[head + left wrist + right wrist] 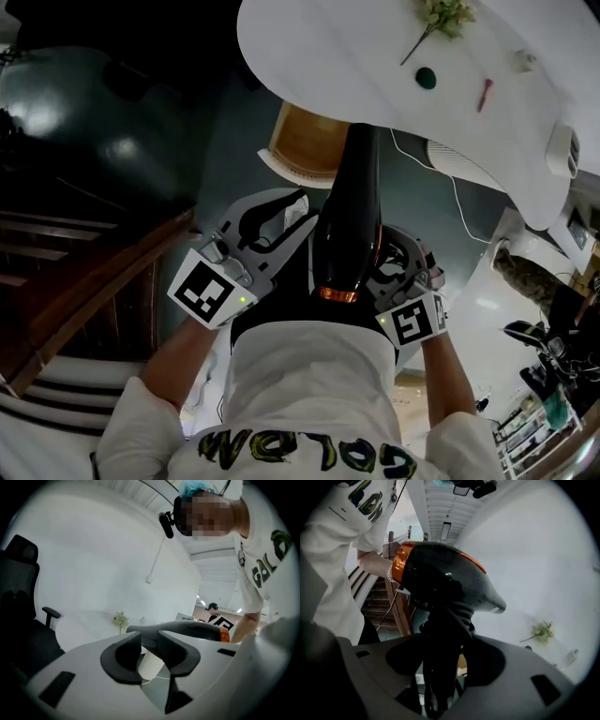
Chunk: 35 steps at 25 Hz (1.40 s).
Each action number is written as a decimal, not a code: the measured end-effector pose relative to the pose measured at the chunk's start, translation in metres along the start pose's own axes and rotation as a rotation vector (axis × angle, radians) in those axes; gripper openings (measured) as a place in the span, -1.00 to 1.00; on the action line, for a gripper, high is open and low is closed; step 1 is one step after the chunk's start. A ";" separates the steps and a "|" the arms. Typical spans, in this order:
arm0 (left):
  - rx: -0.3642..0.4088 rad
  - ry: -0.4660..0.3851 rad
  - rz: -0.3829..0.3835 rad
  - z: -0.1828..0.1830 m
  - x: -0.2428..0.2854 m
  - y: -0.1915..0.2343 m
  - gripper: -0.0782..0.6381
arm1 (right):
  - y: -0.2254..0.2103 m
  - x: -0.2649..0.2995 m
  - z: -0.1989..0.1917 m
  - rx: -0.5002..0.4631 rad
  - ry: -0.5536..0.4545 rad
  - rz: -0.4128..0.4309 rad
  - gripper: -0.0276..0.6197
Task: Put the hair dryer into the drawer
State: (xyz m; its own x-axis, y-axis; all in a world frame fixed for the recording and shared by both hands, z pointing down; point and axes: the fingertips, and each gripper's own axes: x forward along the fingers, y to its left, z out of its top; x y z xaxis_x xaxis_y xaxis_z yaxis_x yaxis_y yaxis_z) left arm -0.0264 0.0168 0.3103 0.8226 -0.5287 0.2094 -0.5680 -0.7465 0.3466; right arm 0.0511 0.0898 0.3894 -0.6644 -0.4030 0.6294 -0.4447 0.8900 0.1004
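- The right tool (445, 667) has its jaws closed round the handle of the black hair dryer with the orange ring (349, 216). A black cord (440, 634) is wound round that handle, so the jaws squeeze the cord and the handle together.
- The left tool (267, 230) has its jaws wide apart and holds nothing. It is just beside the dryer's body.
- The dryer is up in the air in front of the person, not on the white counter (356, 56). Its nose points at the light wooden drawer (305, 141). The drawer sticks out from under the counter's near edge and looks open.
- The step in hand seems to be bringing the dryer down to the drawer.
- To do it well, the right tool needs a firm squeeze. The big end is far from the jaws and could tip.
- The nose should go in first and low, so it does not bump the counter's edge above the drawer.
- The left tool could steady the dryer's body from the side, or move clear.
- The right tool should let go only when the dryer lies on the drawer's bottom, with the cord inside too.
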 end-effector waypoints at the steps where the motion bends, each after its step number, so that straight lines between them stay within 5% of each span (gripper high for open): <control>1: -0.016 0.004 -0.016 -0.006 0.001 0.001 -0.44 | 0.001 0.004 -0.006 -0.005 0.008 0.005 -0.15; 9: -0.106 0.088 -0.070 -0.052 0.004 0.014 -0.43 | 0.013 0.028 -0.041 -0.005 0.072 0.107 -0.15; 15: -0.268 0.114 -0.183 -0.077 0.007 0.024 -0.38 | 0.013 0.047 -0.061 0.008 0.111 0.161 -0.15; 35: -0.179 0.341 -0.179 -0.137 0.029 0.072 -0.52 | -0.004 0.101 -0.104 -0.015 0.249 0.318 -0.15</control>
State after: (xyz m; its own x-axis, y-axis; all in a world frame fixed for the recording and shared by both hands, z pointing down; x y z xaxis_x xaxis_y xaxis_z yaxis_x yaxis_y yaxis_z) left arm -0.0396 0.0037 0.4667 0.8867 -0.2108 0.4116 -0.4265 -0.7168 0.5516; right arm 0.0486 0.0684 0.5327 -0.6005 -0.0447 0.7984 -0.2309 0.9656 -0.1196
